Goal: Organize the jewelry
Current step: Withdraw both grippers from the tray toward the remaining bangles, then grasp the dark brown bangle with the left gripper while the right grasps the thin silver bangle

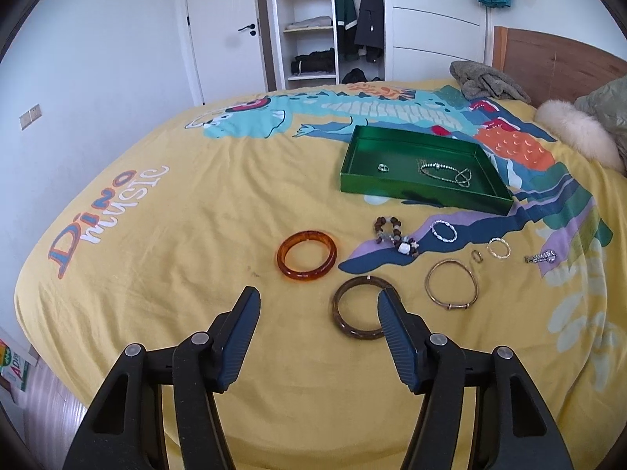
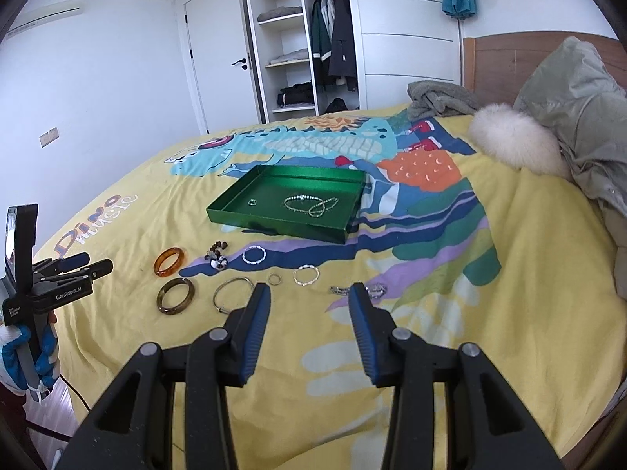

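Early going here. The green tray (image 1: 486,158) sits up at one o'clock on the bed (image 1: 176,235) and holds only a small ring (image 1: 383,167) and a couple of chain bracelets (image 1: 446,172).

Most pieces lie loose on the bedspread: amber bangle (image 1: 307,256), dark bangle (image 1: 362,307), beaded bracelet (image 1: 395,237), gold bangle (image 1: 452,288), several small silver rings and a clasp piece (image 1: 540,256) out at three o'clock.

The left gripper (image 1: 317,299) hovers with jaws partly open and empty, one fingertip in front of the dark bangle. The right gripper (image 2: 309,293) is half open, empty, near the clasp piece.
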Demonstrator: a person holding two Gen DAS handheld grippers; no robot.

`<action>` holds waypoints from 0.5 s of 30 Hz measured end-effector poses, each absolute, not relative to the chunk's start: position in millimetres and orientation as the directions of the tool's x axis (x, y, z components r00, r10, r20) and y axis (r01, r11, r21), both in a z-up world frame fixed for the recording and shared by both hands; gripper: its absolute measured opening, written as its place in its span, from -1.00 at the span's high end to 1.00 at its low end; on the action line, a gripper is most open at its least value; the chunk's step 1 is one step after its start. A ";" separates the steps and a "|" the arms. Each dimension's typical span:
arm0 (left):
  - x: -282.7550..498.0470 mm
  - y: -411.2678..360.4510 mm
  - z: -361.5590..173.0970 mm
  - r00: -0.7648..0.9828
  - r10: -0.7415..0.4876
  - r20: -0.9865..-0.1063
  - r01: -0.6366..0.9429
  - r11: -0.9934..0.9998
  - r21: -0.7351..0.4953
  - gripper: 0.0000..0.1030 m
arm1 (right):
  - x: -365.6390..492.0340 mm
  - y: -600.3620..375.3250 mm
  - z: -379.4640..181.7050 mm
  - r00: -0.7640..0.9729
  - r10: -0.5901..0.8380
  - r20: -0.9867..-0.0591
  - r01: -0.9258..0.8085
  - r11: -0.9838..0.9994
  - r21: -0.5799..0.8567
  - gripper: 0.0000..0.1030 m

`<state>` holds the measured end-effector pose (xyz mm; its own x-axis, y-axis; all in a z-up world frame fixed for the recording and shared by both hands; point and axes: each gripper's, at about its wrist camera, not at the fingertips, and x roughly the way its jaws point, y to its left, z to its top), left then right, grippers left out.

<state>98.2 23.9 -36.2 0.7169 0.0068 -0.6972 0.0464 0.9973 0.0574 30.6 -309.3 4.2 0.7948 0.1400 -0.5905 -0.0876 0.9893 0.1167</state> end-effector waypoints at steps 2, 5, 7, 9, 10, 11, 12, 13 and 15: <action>100.2 27.4 -43.1 0.706 0.004 -0.708 0.041 0.998 0.046 -0.18 | 31.2 -311.2 -4.6 0.786 0.151 -0.599 -0.085 0.987 0.137 0.24; 104.4 30.9 -52.4 0.694 0.003 -0.720 0.028 0.999 0.032 -0.15 | 36.1 -308.3 -13.8 0.778 0.168 -0.606 -0.096 0.984 0.150 0.24; 107.1 33.7 -57.0 0.690 0.003 -0.724 0.022 0.999 0.026 -0.15 | 40.1 -304.2 -19.2 0.774 0.175 -0.609 -0.101 0.983 0.155 0.26; 110.7 35.5 -62.7 0.684 0.005 -0.730 0.020 0.999 0.025 -0.15 | 44.8 -300.7 -24.2 0.769 0.183 -0.612 -0.104 0.981 0.163 0.32; 113.2 36.5 -65.9 0.678 0.005 -0.735 0.019 1.000 0.024 -0.15 | 47.8 -298.6 -26.7 0.766 0.188 -0.615 -0.107 0.980 0.166 0.34; 115.9 37.6 -69.7 0.673 0.003 -0.740 0.018 1.000 0.021 -0.15 | 51.1 -296.2 -29.2 0.762 0.191 -0.618 -0.111 0.980 0.167 0.35; 119.1 38.8 -73.8 0.667 0.002 -0.745 0.019 1.000 0.020 -0.15 | 54.9 -293.1 -31.7 0.758 0.196 -0.622 -0.115 0.979 0.168 0.36; 122.4 39.2 -77.5 0.661 0.002 -0.750 0.020 1.000 0.020 -0.14 | 59.1 -290.3 -34.3 0.753 0.203 -0.626 -0.121 0.978 0.172 0.36; 130.5 39.2 -86.5 0.645 0.000 -0.765 0.024 0.999 0.021 -0.08 | 67.6 -283.7 -39.5 0.741 0.218 -0.635 -0.135 0.975 0.177 0.38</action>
<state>130.5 39.2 -86.5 0.6446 0.0003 -0.7645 0.0243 0.9995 0.0209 67.6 -283.7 -39.5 0.7411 0.2179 -0.6351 -0.1350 0.9749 0.1769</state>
